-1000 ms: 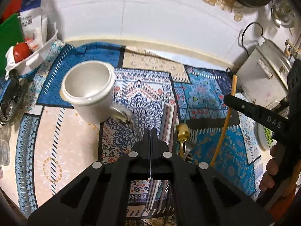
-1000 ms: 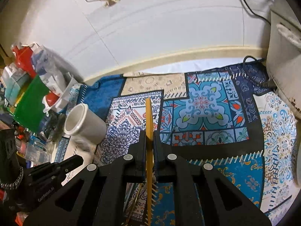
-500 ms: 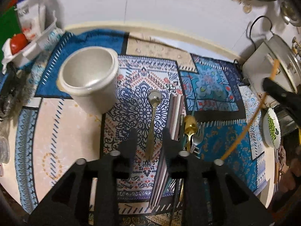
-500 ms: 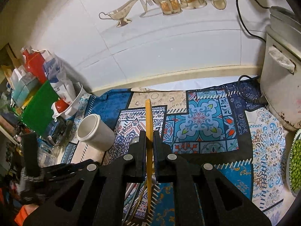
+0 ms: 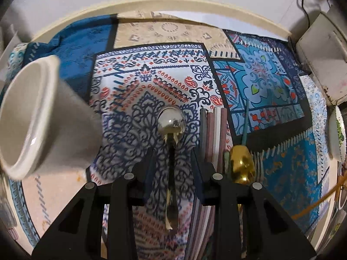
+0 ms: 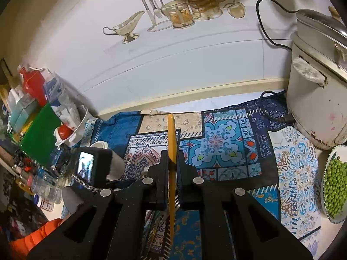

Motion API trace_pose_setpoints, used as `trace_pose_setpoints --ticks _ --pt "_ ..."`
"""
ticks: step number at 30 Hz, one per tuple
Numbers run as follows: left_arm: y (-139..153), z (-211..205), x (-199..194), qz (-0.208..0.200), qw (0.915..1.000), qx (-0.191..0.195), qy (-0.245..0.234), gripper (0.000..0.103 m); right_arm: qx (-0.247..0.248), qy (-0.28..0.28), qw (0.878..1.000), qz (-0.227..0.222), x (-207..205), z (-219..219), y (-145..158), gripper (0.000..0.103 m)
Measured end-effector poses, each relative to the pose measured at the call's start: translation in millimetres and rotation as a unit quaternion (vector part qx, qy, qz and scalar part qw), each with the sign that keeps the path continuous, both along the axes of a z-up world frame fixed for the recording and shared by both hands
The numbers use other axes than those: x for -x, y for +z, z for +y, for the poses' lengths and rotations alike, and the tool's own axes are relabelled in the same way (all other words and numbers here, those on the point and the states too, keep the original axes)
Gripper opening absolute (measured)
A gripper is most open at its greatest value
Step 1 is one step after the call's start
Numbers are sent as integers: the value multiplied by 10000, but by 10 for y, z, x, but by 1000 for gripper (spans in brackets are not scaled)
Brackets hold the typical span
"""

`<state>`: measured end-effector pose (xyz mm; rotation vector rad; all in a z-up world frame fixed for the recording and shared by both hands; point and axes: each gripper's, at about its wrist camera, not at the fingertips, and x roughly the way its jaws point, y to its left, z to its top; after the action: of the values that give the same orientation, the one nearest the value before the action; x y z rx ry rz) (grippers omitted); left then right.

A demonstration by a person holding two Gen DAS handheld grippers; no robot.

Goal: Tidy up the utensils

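Observation:
A silver spoon lies on the patterned cloth, bowl pointing away. My left gripper points down over it, jaws opening, the spoon's handle between the fingers with gaps on both sides. A white cup stands at the left. Right of the spoon lie several flat chopsticks, a gold spoon, a teal stick and a fork. My right gripper is shut on a yellow chopstick, held above the cloth, its tip pointing toward the wall.
A rice cooker with its cable stands at the back right. A plate of green peas sits at the right edge. Cartons, bottles and a green board crowd the left side. A tiled wall closes the back.
My left gripper went from shut to open and came down over the silver spoon, now straddling its handle. The right gripper rose a little, still gripping the yellow chopstick.

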<state>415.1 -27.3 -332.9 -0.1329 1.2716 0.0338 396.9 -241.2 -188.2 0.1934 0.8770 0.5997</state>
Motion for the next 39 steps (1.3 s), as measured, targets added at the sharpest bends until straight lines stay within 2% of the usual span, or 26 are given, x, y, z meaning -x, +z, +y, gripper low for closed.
trace_pose_setpoints --ticks 4,6,12,15,16,17,26,29,35,39 --pt "-13 -18 -66 -54 9999 -88 -42 31 -52 -73 10000 20 -39 -4 10 6" --pt "-18 -22 -79 -107 9998 -191 -19 21 -58 -96 9999 -3 -54 -3 24 6" --pt "-42 -4 -97 -227 9996 -128 -66 18 -73 -144 9998 -86 -68 12 73 6" --pt "5 10 -51 -281 9996 -51 -69 13 -53 -157 9998 -148 -58 27 113 6" --pt "35 17 -24 -319 9995 -25 -73 5 -44 -161 9997 -177 -50 33 132 6" --pt "69 27 7 -364 9993 10 -64 4 -41 -158 9997 -196 -47 38 142 6" --pt "424 85 264 -908 9956 230 -62 4 -31 -100 9994 -330 28 116 235 6" --pt "618 117 362 -1158 9929 286 -10 0 -22 -50 9991 -417 65 168 293 6" --pt "1001 210 538 -1714 9848 278 54 0 -43 72 9981 -603 125 297 407 6" --pt "1075 312 575 -1680 9848 440 86 0 -70 128 9975 -688 135 388 444 6"
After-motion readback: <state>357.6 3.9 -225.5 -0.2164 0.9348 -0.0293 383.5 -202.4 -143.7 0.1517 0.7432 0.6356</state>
